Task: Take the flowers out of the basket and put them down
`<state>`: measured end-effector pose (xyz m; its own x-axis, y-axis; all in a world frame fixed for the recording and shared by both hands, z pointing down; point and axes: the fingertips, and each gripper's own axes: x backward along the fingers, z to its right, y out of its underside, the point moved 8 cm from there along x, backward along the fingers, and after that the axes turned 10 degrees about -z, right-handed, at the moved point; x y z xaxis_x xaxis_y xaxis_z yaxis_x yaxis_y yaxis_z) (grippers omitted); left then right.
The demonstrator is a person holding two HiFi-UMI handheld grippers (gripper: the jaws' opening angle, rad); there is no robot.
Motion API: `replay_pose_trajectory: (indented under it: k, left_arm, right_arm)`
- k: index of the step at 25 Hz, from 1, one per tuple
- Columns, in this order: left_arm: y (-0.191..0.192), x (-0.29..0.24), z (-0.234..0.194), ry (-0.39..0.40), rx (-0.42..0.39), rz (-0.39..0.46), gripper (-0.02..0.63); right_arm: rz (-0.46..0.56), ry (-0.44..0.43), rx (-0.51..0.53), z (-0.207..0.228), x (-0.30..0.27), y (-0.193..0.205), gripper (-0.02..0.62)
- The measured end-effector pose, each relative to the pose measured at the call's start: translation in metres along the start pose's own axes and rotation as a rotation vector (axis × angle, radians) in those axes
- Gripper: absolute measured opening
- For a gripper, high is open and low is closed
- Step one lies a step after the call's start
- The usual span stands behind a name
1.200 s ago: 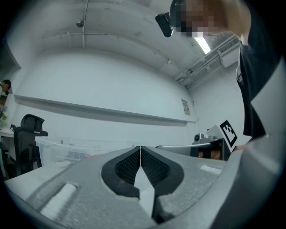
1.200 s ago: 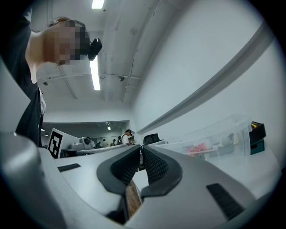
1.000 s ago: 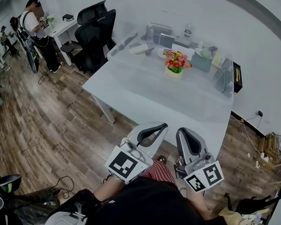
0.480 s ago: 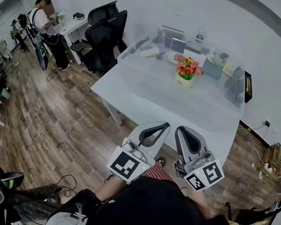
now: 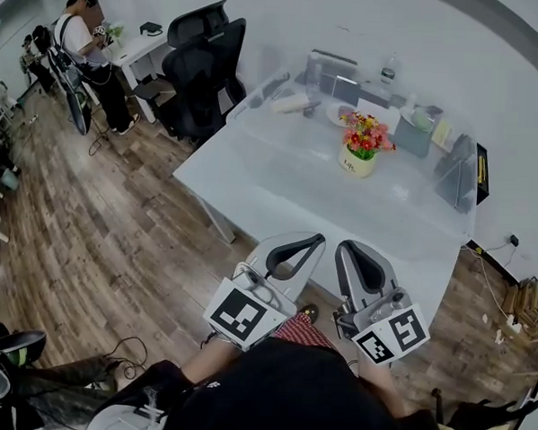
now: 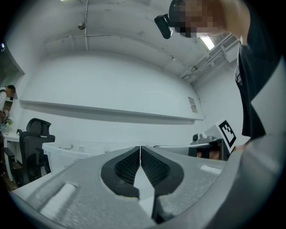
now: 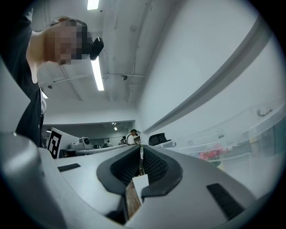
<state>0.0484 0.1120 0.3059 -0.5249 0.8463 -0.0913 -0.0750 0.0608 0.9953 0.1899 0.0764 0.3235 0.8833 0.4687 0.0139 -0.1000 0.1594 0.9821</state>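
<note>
Fingers shut and empty, flowers well out of reach

My left fingers (image 6: 139, 157) and right fingers (image 7: 140, 157) are pressed together with nothing between them, close to my body. The flowers (image 5: 367, 136) stand in their basket (image 5: 357, 163) on the far side of the tabletop (image 5: 280, 179). I should get close first, open one pair wide, grip the stems low and steady the basket.
</note>
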Motion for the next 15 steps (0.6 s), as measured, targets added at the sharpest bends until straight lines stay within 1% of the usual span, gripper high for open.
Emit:
replay_pose_trajectory:
  k: [15]
  left_arm:
    - [-0.002,-0.046,-0.018,0.088,-0.009,-0.002,0.005]
  right_arm:
    - [-0.001,0.057,0.001,0.036,-0.011,-0.006,0.012]
